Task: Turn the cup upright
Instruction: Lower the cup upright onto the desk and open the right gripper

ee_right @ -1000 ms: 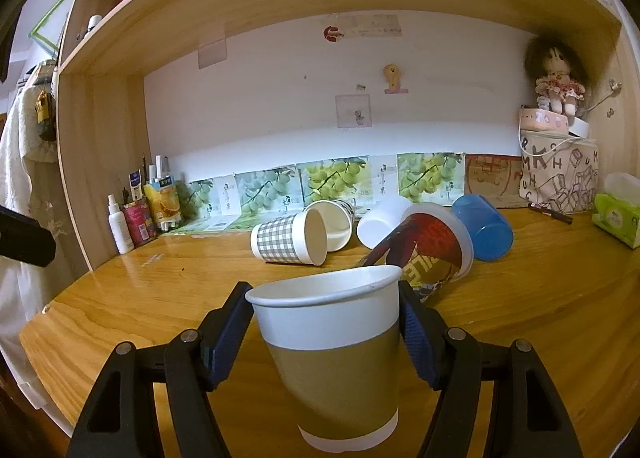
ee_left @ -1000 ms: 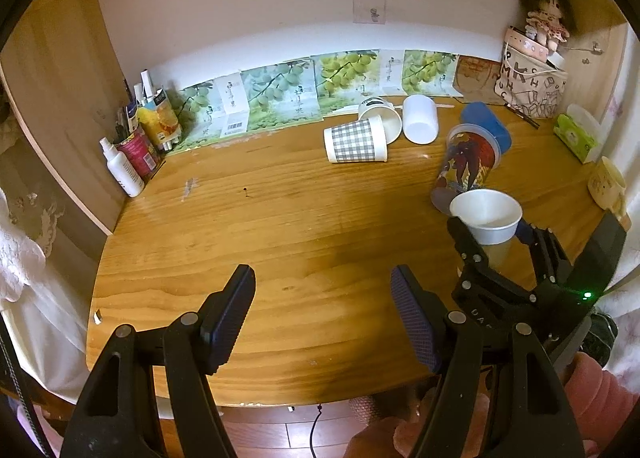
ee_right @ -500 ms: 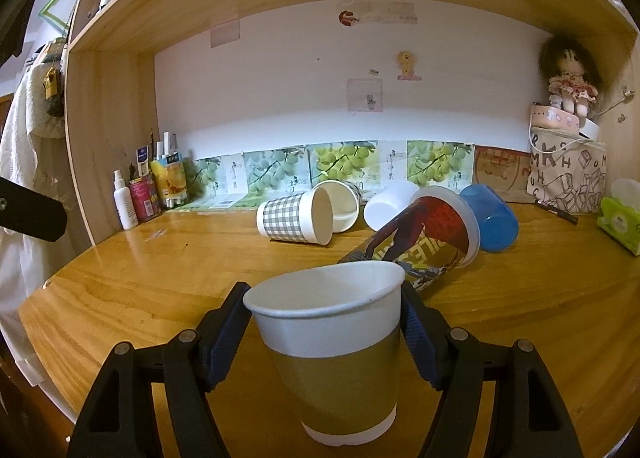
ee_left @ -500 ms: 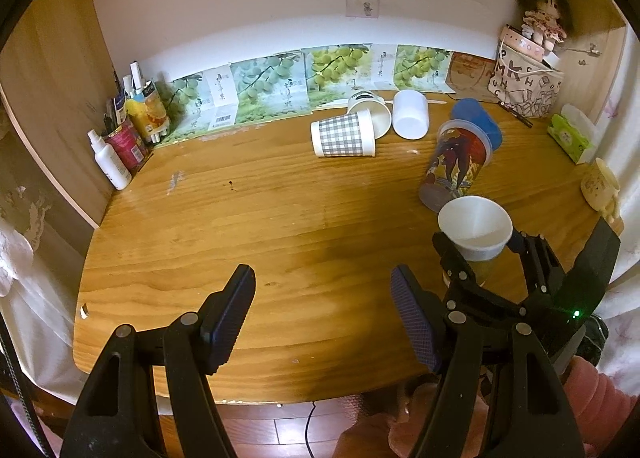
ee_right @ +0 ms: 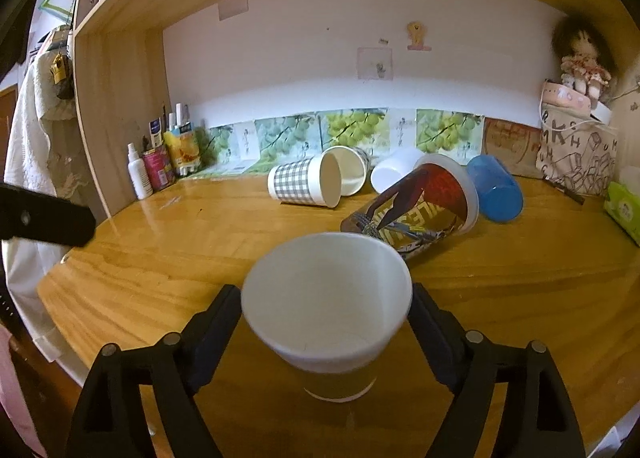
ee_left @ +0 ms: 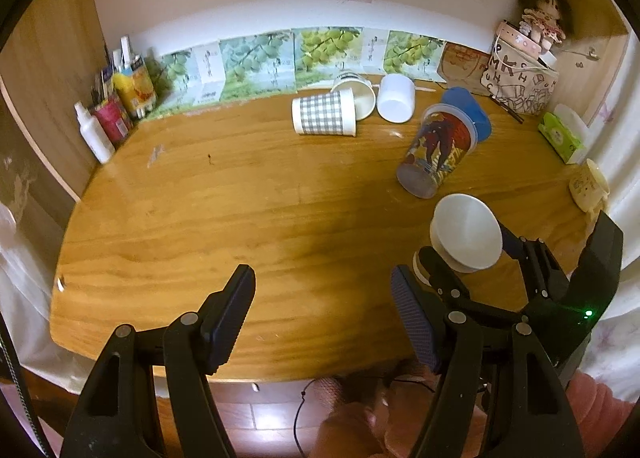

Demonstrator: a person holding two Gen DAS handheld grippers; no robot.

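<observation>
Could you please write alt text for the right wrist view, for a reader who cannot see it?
A white and tan paper cup stands upright on a wooden desk between the right gripper's jaws, which have just been opening. Behind it, several cups lie on their sides, among them a checked cup and a blue cup.

Warm indoor light, dimmer in the left wrist view; strong fisheye bending and black vignette at the edges; a broad shadow darkens the wooden desk (ee_left: 280,217) near its front; glare streaks its left side (ee_right: 160,209); the paper cup (ee_right: 326,306) is motion-blurred.
</observation>
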